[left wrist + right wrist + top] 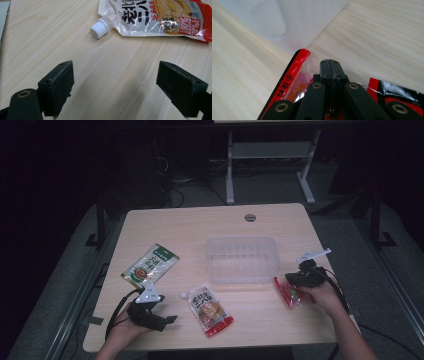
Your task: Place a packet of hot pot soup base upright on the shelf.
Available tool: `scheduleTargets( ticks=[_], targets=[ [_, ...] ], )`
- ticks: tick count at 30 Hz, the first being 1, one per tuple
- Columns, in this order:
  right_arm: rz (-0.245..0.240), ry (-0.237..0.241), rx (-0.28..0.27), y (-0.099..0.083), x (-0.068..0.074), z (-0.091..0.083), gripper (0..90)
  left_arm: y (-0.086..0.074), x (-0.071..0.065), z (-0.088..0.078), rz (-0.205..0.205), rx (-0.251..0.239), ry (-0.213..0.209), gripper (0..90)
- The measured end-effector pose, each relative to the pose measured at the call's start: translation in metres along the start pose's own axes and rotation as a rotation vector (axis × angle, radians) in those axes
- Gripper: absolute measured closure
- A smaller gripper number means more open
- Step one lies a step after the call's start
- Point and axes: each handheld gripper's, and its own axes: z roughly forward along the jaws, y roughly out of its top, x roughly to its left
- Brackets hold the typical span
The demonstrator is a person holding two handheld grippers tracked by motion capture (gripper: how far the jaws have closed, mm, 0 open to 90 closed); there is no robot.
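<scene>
the table [175, 225] looked like pale matt wood grain; the tub [243, 259] was clear smooth plastic, the spouted pouch [160, 17] glossy film, the fingers [58, 87] matt black and rough.

Bystanders lying on the table [200, 222]

A green packet [150, 265] is lying flat at the left, and a spouted pouch [210, 310] with a white cap [99, 29] is lying near the front edge. A grey grommet [250, 217] is sitting at the far edge; desk legs [230, 170] are standing beyond.

high view: dim, dark surroundings | gripper views: bright, glare on pouch [160, 18] | container [274, 20] blurred
</scene>
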Motion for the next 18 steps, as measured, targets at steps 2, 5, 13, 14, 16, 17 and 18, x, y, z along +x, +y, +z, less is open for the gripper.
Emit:
scheduleTargets(
  ticks=[2, 5, 13, 14, 16, 17, 18],
  targets=[
    [-0.001, 0.015, 0.001, -0.005, 0.003, -0.003, 89.8, 0.000, 0.000, 0.000, -0.001, -0.001, 0.000, 14.1],
    [-0.007, 0.036, 0.004, -0.012, 0.010, -0.007, 89.8, 0.000, 0.000, 0.000, -0.002, 0.000, -0.001, 14.1],
    [-0.019, -0.058, -0.049, -0.021, 0.004, -0.040, 89.8, 0.002, -0.002, -0.001, 0.011, -0.002, -0.007, 14.2],
    [-0.009, -0.079, -0.053, -0.022, -0.001, -0.045, 89.8, 0.002, -0.003, -0.001, 0.013, -0.003, -0.010, 14.1],
    [0.013, -0.121, -0.067, -0.027, -0.014, -0.052, 89.7, 0.002, -0.003, 0.000, 0.012, 0.001, -0.014, 14.2],
    [0.026, -0.134, -0.071, -0.030, -0.020, -0.055, 89.8, 0.002, -0.004, 0.000, 0.014, 0.001, -0.014, 14.2],
    [0.037, -0.136, -0.072, -0.032, -0.024, -0.056, 89.8, 0.002, -0.004, 0.001, 0.018, 0.000, -0.015, 14.2]
  ],
)
